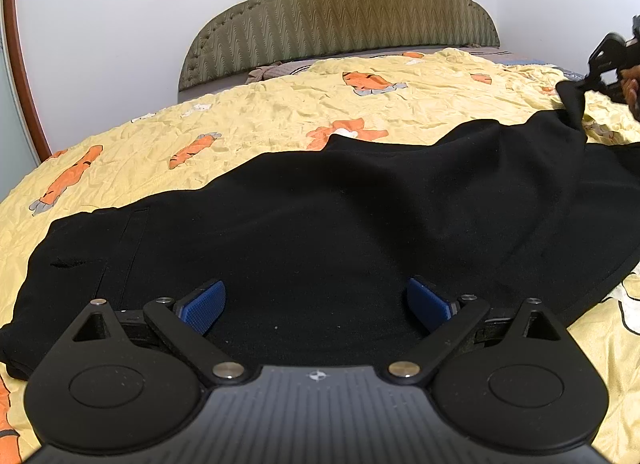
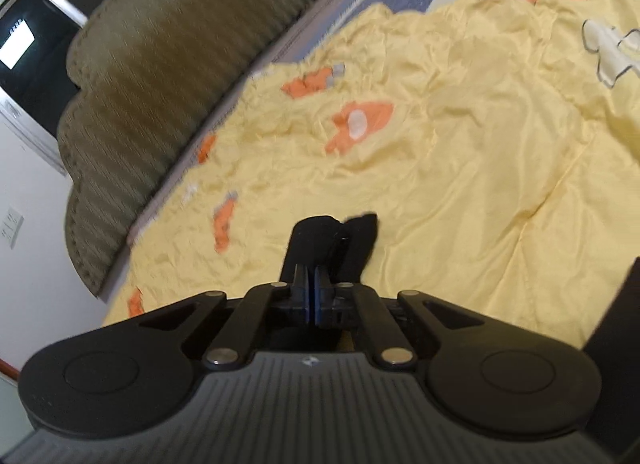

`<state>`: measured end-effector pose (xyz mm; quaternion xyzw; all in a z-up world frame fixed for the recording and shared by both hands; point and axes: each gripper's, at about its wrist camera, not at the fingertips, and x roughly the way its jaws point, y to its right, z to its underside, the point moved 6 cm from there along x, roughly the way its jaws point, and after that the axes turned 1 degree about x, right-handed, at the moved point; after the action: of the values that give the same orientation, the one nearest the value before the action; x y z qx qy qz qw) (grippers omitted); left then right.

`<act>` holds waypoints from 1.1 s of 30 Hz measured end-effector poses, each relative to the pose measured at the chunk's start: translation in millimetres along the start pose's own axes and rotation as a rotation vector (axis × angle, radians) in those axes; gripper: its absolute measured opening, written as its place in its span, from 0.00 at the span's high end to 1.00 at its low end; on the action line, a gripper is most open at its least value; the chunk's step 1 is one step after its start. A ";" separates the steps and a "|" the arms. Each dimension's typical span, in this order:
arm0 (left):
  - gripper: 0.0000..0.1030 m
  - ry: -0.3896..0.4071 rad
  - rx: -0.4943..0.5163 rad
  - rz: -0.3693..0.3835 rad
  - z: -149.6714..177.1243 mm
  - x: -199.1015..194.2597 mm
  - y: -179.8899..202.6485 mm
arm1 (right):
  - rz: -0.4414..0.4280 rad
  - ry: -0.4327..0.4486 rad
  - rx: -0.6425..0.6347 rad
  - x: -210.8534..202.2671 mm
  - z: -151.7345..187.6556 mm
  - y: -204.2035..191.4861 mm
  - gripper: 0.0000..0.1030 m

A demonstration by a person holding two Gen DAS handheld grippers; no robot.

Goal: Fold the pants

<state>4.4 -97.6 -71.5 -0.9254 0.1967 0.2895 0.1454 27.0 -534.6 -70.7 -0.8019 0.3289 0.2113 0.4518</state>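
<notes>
On my left, the left tool (image 1: 316, 306) hangs spread wide over the black pants (image 1: 320, 223), which lie stretched across the yellow bedspread (image 1: 260, 111). On my right, the right tool (image 2: 313, 296) is pressed together, pinching a pants corner.

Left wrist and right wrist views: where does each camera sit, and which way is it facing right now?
Left wrist: on the left gripper, jaws wide open, looking down over the black fabric pants toward the olive padded headboard; the right gripper shows far right.
Right wrist: on the right gripper, tilted, shut on a pants corner, facing the yellow carrot-print bedspread.
Shared: pants, bedspread, headboard.
</notes>
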 end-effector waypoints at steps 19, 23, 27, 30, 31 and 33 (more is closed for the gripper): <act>0.04 -0.001 0.000 0.004 0.2 0.0 0.2 | -0.085 0.253 0.011 -213.9 -24.9 38.0 0.96; 0.04 -0.002 0.001 0.003 0.3 0.1 0.6 | 0.026 0.204 0.069 -221.3 -3.3 96.8 0.96; 0.04 -0.002 0.001 0.003 0.3 0.1 0.5 | 0.103 0.153 0.164 -212.7 22.7 144.6 0.96; 0.04 -0.002 0.002 0.003 0.3 0.1 0.5 | 0.096 0.147 0.180 -212.9 29.8 148.7 0.96; 0.04 -0.002 0.002 0.003 0.3 0.0 0.5 | 0.084 0.143 0.187 -211.8 26.0 146.9 0.96; 0.04 -0.002 0.002 0.003 0.2 0.0 0.5 | 0.054 0.142 0.183 -207.7 11.1 131.9 0.96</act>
<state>4.0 -98.0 -71.7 -0.9247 0.1982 0.2905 0.1459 -212.5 -504.7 -21.4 -0.7611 0.3995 0.1350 0.4928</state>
